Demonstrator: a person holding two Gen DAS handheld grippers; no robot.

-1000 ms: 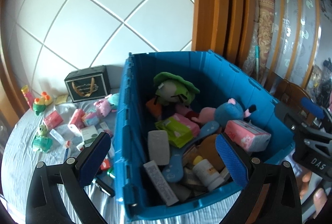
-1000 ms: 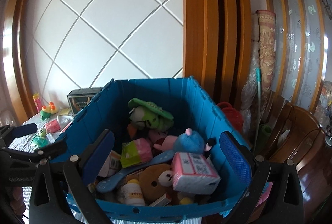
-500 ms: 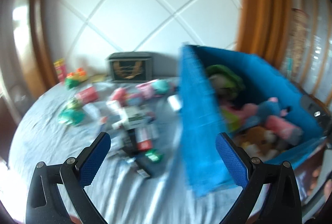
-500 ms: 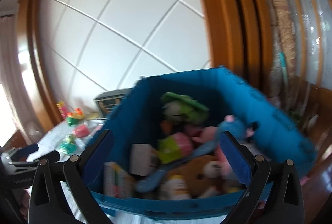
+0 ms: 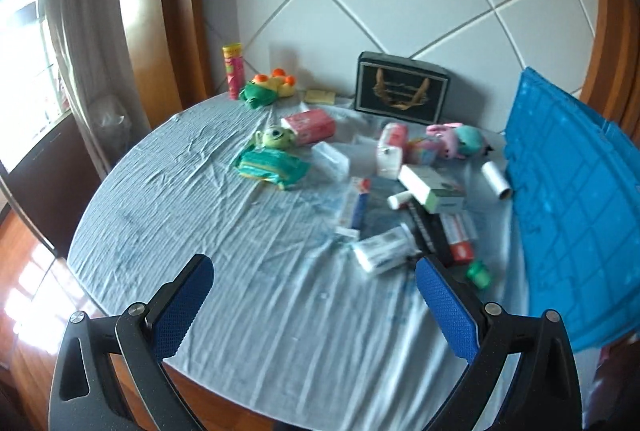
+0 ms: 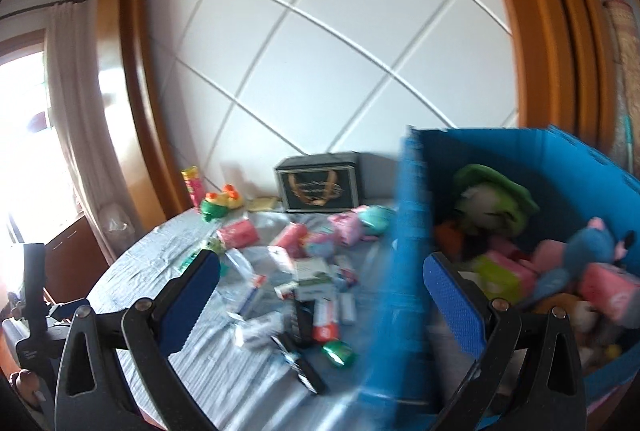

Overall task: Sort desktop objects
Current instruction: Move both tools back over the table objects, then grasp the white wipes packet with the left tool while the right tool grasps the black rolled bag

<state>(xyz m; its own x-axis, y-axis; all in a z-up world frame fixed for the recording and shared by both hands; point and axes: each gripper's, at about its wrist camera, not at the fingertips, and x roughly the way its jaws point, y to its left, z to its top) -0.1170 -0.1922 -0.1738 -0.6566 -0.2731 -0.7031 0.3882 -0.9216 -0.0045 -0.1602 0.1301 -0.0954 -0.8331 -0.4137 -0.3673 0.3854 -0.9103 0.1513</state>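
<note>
**A:** Where do the loose things lie?

**B:** Scattered over the round table [image 5: 248, 315] with its pale blue cloth, mostly toward the blue crate [image 5: 568, 215] at its right side. The left gripper [image 5: 314, 303] hangs above the near, bare part of the cloth, its blue pads spread wide with nothing between them.

**A:** Which way do the long pieces run?

**B:** The toothpaste box [image 5: 356, 205] lies flat, its long axis running away from the camera, slightly tilted. The white roll [image 5: 496, 179] lies on its side just beside the crate wall, its open end toward the near right. The red and white box [image 5: 460, 237] also runs roughly near to far. The pink and yellow tube [image 5: 233, 71] stands upright at the far left edge, near the green and orange plush [image 5: 264, 89].

**A:** And the black box?

**B:** The black box with the gold emblem [image 5: 402, 87] stands against the wall, emblem facing the camera.

**A:** What does the right wrist view add?

**B:** It looks into the crate: a green-hatted plush [image 6: 494, 199], a blue plush [image 6: 588, 247] and a pink packet [image 6: 608, 289] piled inside. The left view shows only the crate's outer wall. The right gripper [image 6: 320, 295] is also spread open and empty, straddling the crate's near corner in the picture. That view is blurred, so small labels cannot be read.
</note>
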